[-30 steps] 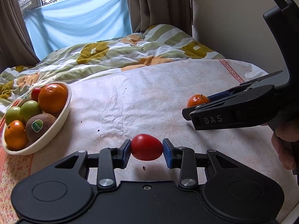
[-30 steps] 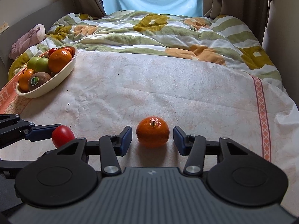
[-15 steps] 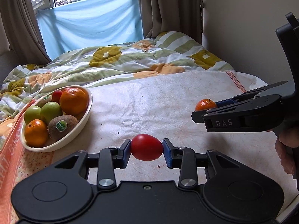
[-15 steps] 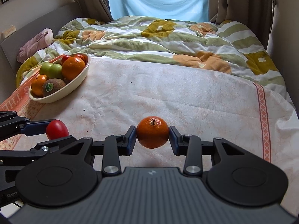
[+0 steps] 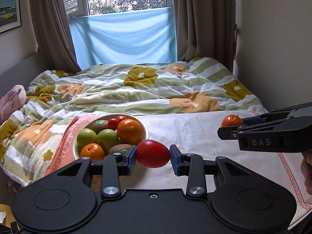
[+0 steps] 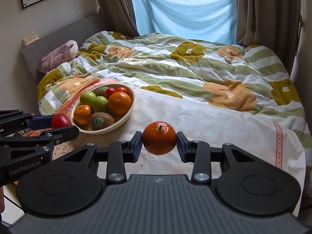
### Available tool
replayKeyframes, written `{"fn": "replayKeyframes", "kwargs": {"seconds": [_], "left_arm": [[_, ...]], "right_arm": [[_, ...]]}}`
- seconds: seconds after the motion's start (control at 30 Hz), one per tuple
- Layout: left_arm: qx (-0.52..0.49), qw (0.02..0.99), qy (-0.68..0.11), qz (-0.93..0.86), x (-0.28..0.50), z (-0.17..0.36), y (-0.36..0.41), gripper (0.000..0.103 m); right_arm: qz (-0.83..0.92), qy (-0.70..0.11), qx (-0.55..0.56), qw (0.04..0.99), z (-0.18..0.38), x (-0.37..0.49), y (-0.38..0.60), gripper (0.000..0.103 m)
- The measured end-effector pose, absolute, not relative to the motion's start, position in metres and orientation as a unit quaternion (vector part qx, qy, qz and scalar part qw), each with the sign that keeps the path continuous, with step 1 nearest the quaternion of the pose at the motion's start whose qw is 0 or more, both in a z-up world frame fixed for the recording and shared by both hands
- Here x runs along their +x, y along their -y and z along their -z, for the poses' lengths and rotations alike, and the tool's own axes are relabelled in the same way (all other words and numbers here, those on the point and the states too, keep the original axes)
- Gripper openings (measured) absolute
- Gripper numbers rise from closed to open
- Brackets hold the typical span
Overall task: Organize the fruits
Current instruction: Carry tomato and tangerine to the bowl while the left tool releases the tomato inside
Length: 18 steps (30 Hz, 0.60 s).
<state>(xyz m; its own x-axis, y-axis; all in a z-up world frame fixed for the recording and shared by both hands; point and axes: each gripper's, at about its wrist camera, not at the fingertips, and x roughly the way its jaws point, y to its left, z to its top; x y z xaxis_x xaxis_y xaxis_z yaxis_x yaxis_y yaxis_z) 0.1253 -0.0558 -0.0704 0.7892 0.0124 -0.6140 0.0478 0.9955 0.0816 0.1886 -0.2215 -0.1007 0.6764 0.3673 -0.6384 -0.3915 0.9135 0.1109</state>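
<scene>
My left gripper (image 5: pixel 153 154) is shut on a red tomato (image 5: pixel 153 153) and holds it in the air just in front of the cream fruit bowl (image 5: pixel 145 130). The bowl holds oranges, green apples, kiwis and small red fruits. My right gripper (image 6: pixel 159 143) is shut on a mandarin (image 6: pixel 159 140) and holds it above the white cloth, to the right of the bowl (image 6: pixel 126 117). In the left wrist view the right gripper (image 5: pixel 234 124) shows at the right with the mandarin (image 5: pixel 232 120). In the right wrist view the left gripper (image 6: pixel 58 122) shows at the left with the tomato (image 6: pixel 60 121).
The bowl stands on a bed covered by a white cloth (image 6: pixel 214 128). A flowered quilt (image 6: pixel 175 64) lies bunched behind it. A pink cloth (image 6: pixel 58 56) lies by the headboard at the left. The bed's edge runs along the right, by the wall.
Both grippers have risen and moved toward the bowl. The right gripper closed on the mandarin and lifted it off the cloth. The left still holds the tomato.
</scene>
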Motion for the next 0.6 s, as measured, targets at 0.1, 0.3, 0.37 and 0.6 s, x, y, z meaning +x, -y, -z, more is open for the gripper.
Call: {"fn": "replayKeyframes", "kwargs": {"seconds": [0.1,0.3,0.37,0.6], "left_arm": [[0.046,0.946,-0.322,-0.001,0.129,0.059,0.032,0.040],[0.054,0.944,-0.327,-0.007,0.150,0.049,-0.016,0.040],[0.060,0.942,-0.331,-0.003,0.160,0.050,-0.031,0.040],[0.070,0.934,-0.349,0.028,0.207,0.064,-0.077,0.040]], "right_arm": [[-0.216,-0.341,-0.011,0.915,0.088,0.190,0.199,0.053],[-0.223,-0.336,-0.003,0.915,0.075,0.202,0.149,0.053],[-0.221,-0.338,-0.001,0.915,0.074,0.209,0.131,0.053],[-0.205,-0.355,0.004,0.912,0.085,0.238,0.074,0.053]]}}
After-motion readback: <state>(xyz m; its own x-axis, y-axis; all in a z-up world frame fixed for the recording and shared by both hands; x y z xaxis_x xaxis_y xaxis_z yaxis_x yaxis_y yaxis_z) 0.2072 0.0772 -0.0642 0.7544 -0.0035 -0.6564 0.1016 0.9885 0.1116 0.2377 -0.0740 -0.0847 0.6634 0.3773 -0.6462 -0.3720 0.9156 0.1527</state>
